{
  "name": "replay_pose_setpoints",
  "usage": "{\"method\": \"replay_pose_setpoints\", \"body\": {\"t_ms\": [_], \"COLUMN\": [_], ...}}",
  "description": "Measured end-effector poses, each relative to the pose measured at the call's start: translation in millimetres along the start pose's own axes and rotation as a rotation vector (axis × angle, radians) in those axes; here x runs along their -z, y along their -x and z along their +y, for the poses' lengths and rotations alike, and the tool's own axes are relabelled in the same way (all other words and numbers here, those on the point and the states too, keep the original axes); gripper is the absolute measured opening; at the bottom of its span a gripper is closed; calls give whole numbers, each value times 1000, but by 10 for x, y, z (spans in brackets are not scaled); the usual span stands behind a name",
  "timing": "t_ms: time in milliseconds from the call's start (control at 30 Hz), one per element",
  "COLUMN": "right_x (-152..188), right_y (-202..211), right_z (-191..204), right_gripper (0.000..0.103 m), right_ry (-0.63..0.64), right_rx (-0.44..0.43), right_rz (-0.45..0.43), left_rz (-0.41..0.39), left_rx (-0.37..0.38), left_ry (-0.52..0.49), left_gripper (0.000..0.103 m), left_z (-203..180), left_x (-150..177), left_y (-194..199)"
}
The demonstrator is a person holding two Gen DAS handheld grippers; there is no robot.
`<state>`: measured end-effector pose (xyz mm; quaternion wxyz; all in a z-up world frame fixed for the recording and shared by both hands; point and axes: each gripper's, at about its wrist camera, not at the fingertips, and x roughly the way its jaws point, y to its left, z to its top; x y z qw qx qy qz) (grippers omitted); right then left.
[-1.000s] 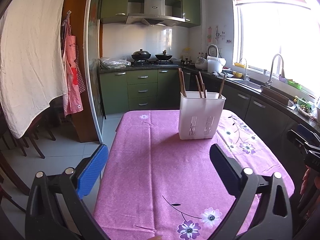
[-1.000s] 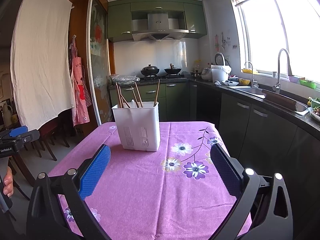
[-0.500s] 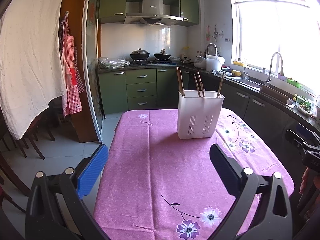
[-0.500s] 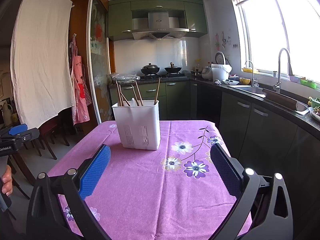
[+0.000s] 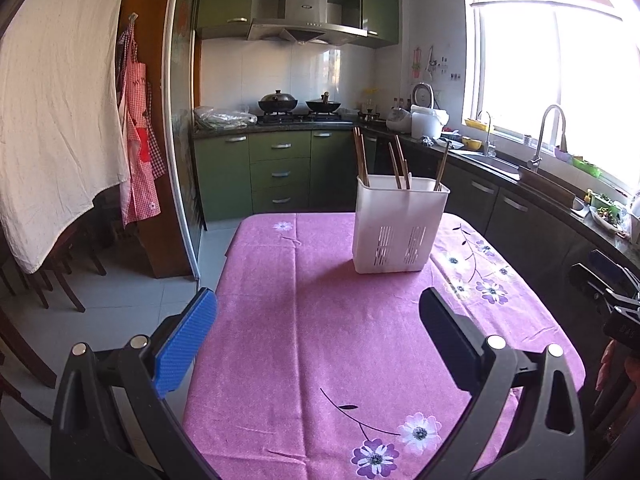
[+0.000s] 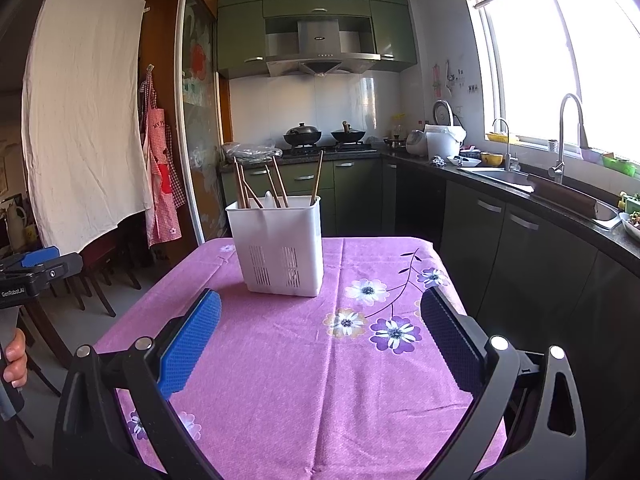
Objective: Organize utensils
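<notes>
Beyond both wide-open, empty claws, left claw [image 5: 318,316], right claw [image 6: 320,316], white utensil holder [image 6: 280,246] upright on purple tablecloth [image 6: 300,380]

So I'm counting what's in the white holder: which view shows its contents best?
The right wrist view: it shows the white holder nearer, with the chopsticks fanned apart and a white spoon tip visible. The left wrist view shows the holder farther off, its chopsticks bunched, and no spoon visible.

1. Green cabinets [image 5: 280,168] line the back wall under a steel hood [image 5: 306,26].
2. A bright window [image 6: 560,60] lights the sink [image 6: 504,176] counter on the right.
3. A white sheet [image 5: 56,112] and a checked apron [image 5: 140,160] hang at left.
4. The floor [image 5: 132,296] is pale tile.
</notes>
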<state>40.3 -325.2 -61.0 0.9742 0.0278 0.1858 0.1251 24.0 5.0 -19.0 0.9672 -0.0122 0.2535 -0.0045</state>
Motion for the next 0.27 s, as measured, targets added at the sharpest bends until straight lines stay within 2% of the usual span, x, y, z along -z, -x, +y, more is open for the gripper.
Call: {"method": "replay_pose_setpoints", "body": {"t_ms": [67,267], "right_x": [-2,4], "right_y": [7,3], "right_z": [-3,-24], "right_gripper": [98,98], "right_ry": [-3,-4], "right_rx": [1,-1], "right_rz": [-2,3], "left_rz": [3,-1], "left_rx": [16,-1], "left_ry": [11,5], "left_gripper": [96,96], "left_z": [16,2], "left_x": [0,2], "left_y": [-9,-23]}}
